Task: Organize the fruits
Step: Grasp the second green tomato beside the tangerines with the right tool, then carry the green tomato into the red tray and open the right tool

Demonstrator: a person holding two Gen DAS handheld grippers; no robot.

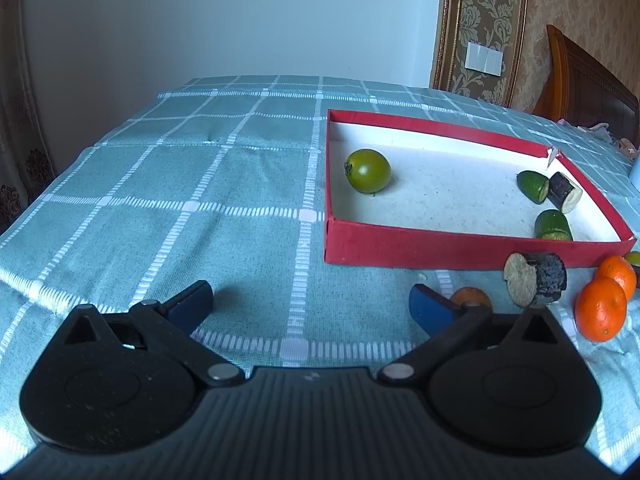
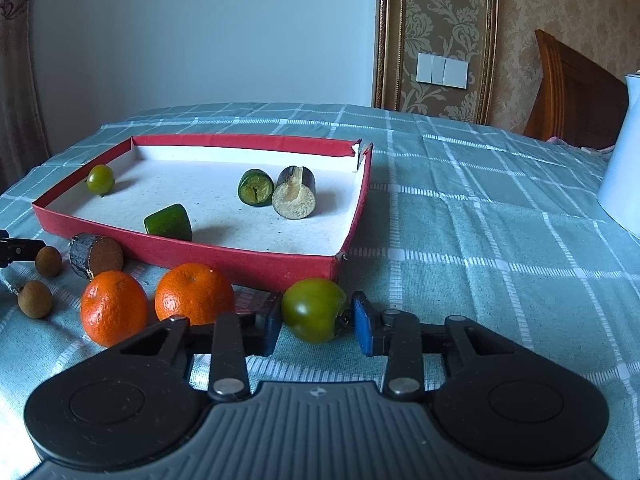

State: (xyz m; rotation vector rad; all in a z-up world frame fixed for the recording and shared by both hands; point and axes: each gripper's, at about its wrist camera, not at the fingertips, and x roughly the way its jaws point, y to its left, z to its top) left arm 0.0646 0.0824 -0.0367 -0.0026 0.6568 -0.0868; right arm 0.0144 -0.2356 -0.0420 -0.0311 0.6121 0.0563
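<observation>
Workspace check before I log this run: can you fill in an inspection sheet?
Surface: checked teal cloth.
Job's things: red tray holds a green tomato, two green pieces and a dark cut piece; outside lie two oranges, a dark chunk, two brown fruits.
Clutter: white object at right edge.
Grippers: right gripper shut on green fruit; left gripper open, empty.
Cables: nothing seen.
Surroundings: wall, switch plate, wooden headboard.

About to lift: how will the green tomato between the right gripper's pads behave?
The green tomato looks smooth and glossy, so it may slip in the right gripper. Its round shape would probably roll if released on the tablecloth. It looks firm.
</observation>
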